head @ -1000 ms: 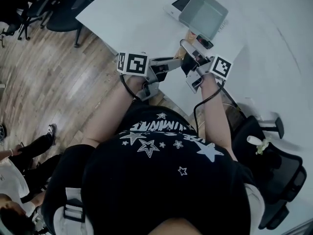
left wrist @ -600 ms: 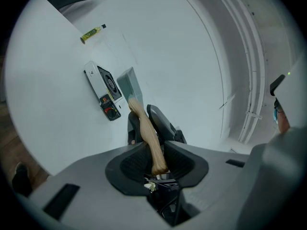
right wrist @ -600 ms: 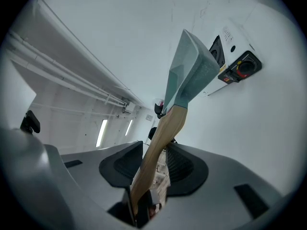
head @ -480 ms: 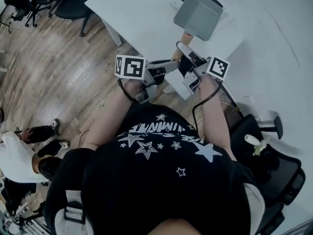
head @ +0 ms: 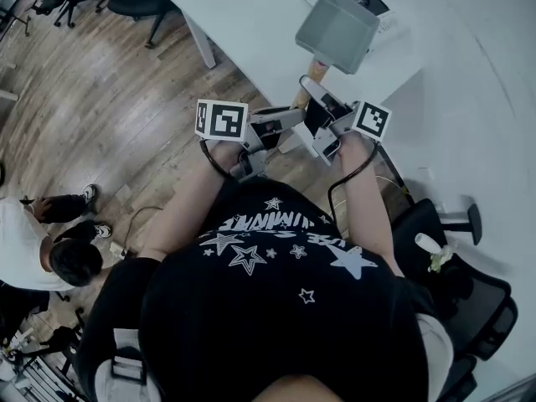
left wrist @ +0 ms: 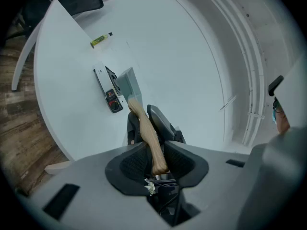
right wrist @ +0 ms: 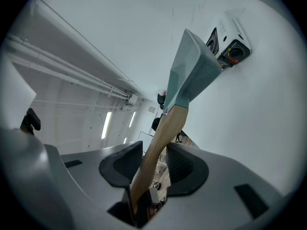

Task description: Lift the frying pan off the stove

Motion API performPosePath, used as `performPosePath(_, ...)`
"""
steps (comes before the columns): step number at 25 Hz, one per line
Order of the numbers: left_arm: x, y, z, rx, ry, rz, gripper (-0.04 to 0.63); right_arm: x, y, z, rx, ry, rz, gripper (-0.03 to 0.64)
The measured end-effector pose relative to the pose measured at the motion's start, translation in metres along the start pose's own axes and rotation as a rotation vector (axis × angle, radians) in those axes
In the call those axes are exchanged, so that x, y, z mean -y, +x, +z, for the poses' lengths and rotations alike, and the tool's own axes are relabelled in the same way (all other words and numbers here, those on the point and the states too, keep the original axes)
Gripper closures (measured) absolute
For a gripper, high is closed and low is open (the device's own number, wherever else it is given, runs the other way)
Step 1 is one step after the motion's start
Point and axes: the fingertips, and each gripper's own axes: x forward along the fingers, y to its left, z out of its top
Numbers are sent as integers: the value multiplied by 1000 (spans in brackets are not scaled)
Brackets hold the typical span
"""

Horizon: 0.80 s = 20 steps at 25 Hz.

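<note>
Frying pan (head: 337, 30), grey; wooden handle (left wrist: 144, 128) in grip of left tool (left wrist: 157, 160), right tool (right wrist: 154, 169)

white table (head: 251, 23) | wood floor (head: 100, 115) | office chair (head: 473, 308) | crouching bystander (head: 29, 241)

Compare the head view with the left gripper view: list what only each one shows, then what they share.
Only the head view: the person's star-print shirt, the marker cubes and a second person on the wood floor.
Only the left gripper view: the left tongs clamped on the end of the wooden handle, the red knob on the stove, and a small yellow-green item on the white table.
Both: the grey pan, its wooden handle, the stove and the white table.
</note>
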Motion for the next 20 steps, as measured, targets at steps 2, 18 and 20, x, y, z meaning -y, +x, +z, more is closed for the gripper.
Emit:
performPosePath(2,-1,0,-1,5,-5,3,480,2,1,-1,-9,-4,0,465)
performPosePath(18,17,-53,-36,39,-13,12,477,-25,4,-63,-27,20,15,462)
performPosePath(20,21,-63,-43,44,-9,14,477,-31,5,-74,-31,14,21,460)
